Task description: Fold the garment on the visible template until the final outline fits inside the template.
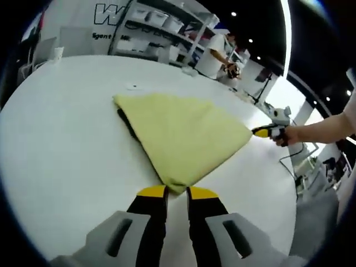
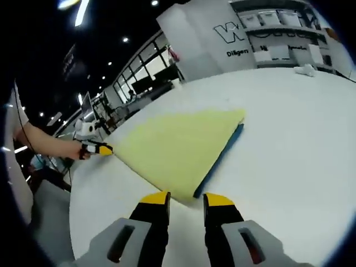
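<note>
A pale yellow garment (image 1: 181, 136) lies folded flat on the white table, with a thin dark strip of the template (image 1: 129, 123) showing along one edge. In the right gripper view that template (image 2: 219, 157) is a blue edge beside the garment (image 2: 175, 147). My left gripper (image 1: 178, 193) has its jaws close together on the garment's near corner. My right gripper (image 2: 187, 198) pinches the neighbouring corner the same way. A hand holds the right gripper (image 1: 262, 132) at the cloth's right point. The left gripper (image 2: 103, 148) appears at the cloth's left point.
The round white table (image 1: 61, 156) spreads wide around the garment, its edge (image 1: 281, 183) close behind the right gripper. Shelving with boxes (image 1: 161, 25) and a standing person (image 1: 214, 53) are beyond the far side. A small white object (image 2: 305, 69) sits near the table's far edge.
</note>
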